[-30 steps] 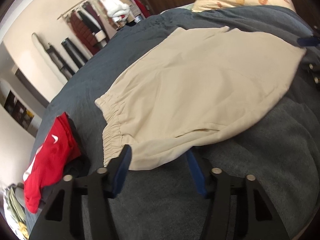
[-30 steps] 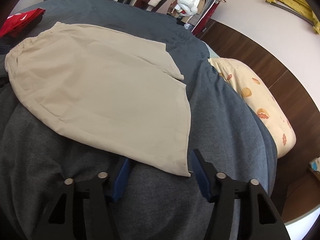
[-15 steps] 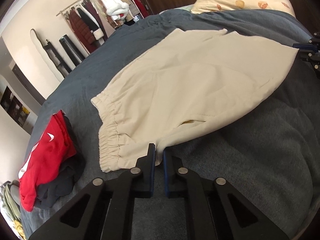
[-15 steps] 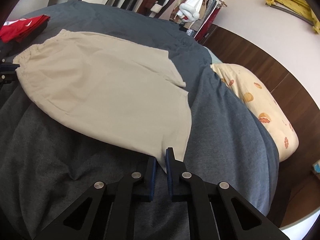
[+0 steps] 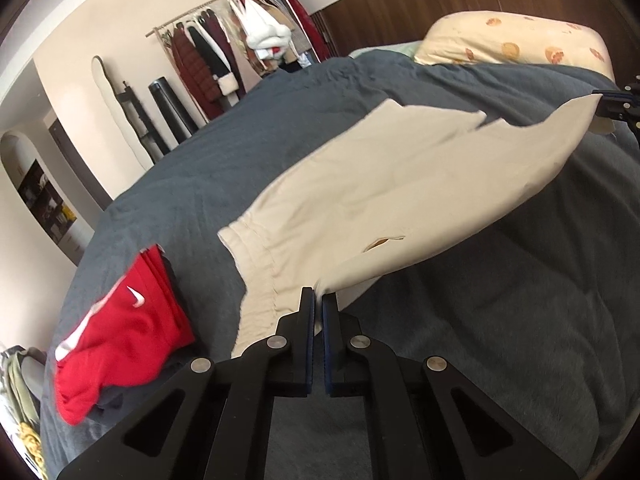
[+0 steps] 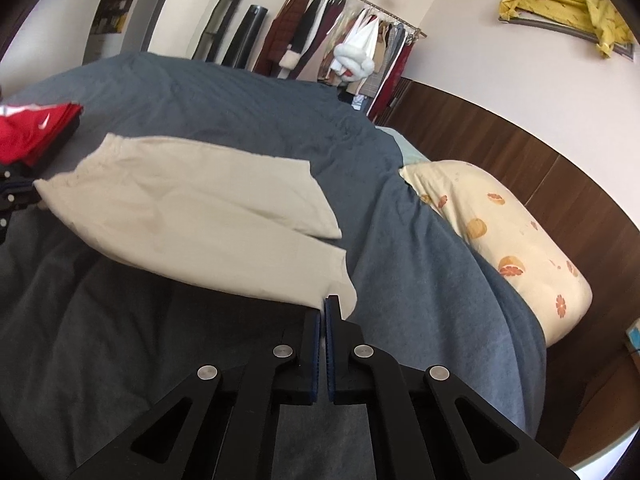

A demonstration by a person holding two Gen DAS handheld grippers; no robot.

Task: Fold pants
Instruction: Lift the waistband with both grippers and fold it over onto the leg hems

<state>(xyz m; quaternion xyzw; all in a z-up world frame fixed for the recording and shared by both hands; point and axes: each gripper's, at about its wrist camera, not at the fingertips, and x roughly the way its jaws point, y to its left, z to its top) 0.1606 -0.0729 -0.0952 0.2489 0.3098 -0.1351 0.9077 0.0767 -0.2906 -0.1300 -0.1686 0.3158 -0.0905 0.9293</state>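
Observation:
Cream pants [image 5: 400, 196] lie folded lengthwise on the dark grey bed cover [image 5: 500, 320], their near edge raised off it. My left gripper [image 5: 318, 298] is shut on the near corner by the elastic waistband [image 5: 260, 280]. My right gripper [image 6: 325, 304] is shut on the near corner at the leg hems [image 6: 340, 276]. In the right wrist view the pants [image 6: 192, 216] sag between both grips, and the left gripper [image 6: 16, 196] shows at the far left edge. The right gripper [image 5: 612, 106] appears at the far right of the left wrist view, holding the hem.
A red folded garment [image 5: 116, 336] sits on a dark pile left of the waistband. A cream pillow with orange prints [image 6: 500, 232] lies at the bed's head against a brown wooden headboard [image 6: 520, 148]. A clothes rack [image 5: 240, 44] stands beyond the bed.
Both grippers went from open around the pants' near edge to shut on its corners. Both then rose, lifting that edge off the bed cover.

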